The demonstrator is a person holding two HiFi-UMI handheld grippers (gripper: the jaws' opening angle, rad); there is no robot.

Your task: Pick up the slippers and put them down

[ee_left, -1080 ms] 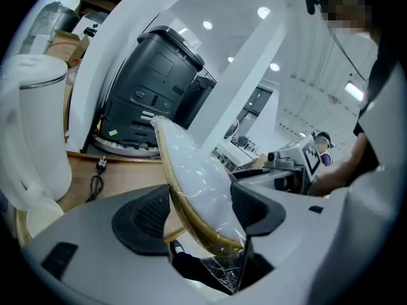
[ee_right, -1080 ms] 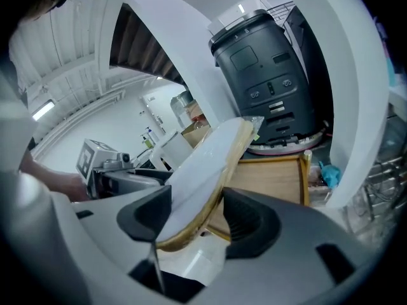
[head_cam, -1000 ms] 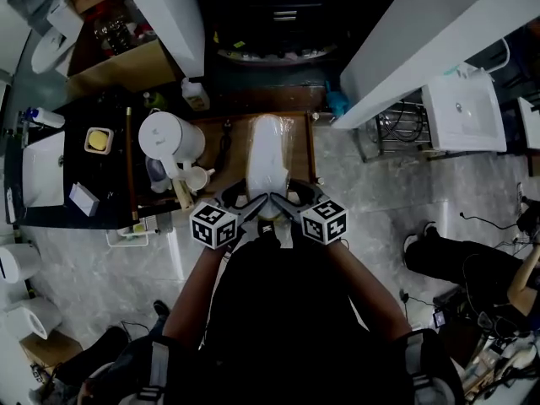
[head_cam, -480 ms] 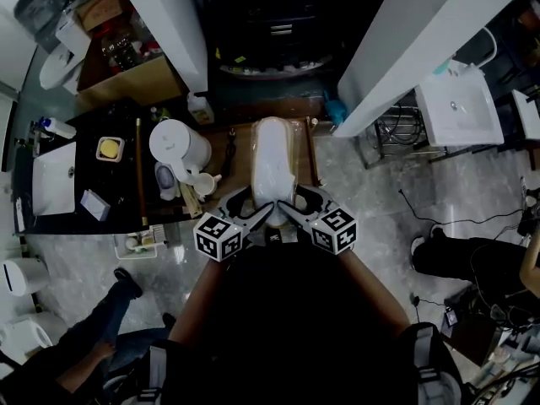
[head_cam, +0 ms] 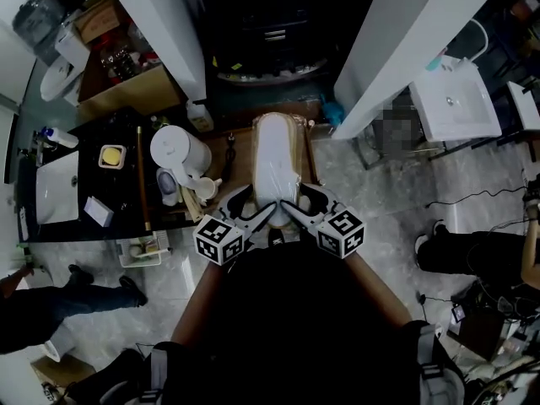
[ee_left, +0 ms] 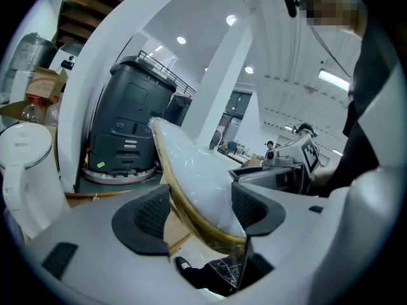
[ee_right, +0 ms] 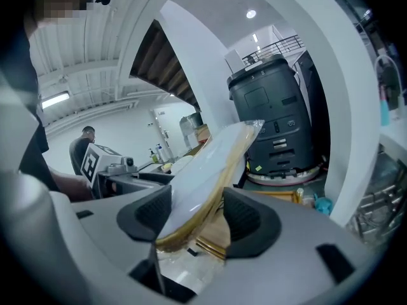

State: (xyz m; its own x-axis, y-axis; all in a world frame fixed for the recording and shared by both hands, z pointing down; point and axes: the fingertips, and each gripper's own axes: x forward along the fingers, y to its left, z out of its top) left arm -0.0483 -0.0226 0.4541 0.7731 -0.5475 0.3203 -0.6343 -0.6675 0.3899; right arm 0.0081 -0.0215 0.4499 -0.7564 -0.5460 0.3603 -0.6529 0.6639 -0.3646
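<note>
the white plastic-wrapped slippers with tan soles point lengthwise away from the person, their near end pinched from opposite sides by the left gripper and the right gripper, both equally close.

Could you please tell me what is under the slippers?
A brown wooden table lies beneath the slippers, showing on both sides. The part directly below them is covered.

Open lab hall — washbasin, kettle, white partitions (strip lights on a high ceiling).
</note>
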